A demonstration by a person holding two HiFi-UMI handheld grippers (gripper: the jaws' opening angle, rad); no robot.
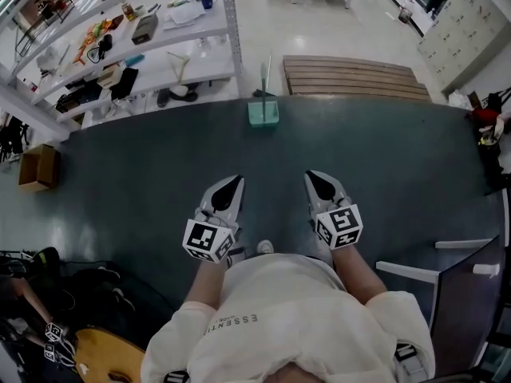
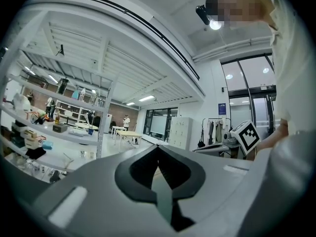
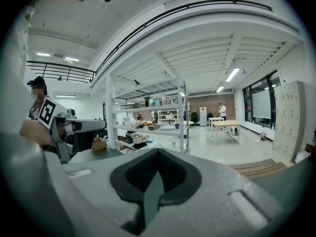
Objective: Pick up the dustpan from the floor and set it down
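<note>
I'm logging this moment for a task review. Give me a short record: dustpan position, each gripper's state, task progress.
dustpan: on the dark floor mat, at its far edge, handle up
left gripper: shut, empty
right gripper: shut, empty
contact: none; both grippers short of the dustpan
progress: pickup not begun

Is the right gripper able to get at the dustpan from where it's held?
Probably not yet. The right gripper, jaws shut, is held close to the person; the dustpan stands well ahead at the far edge of the dark floor. Nothing lies between, so stepping forward should do.
</note>
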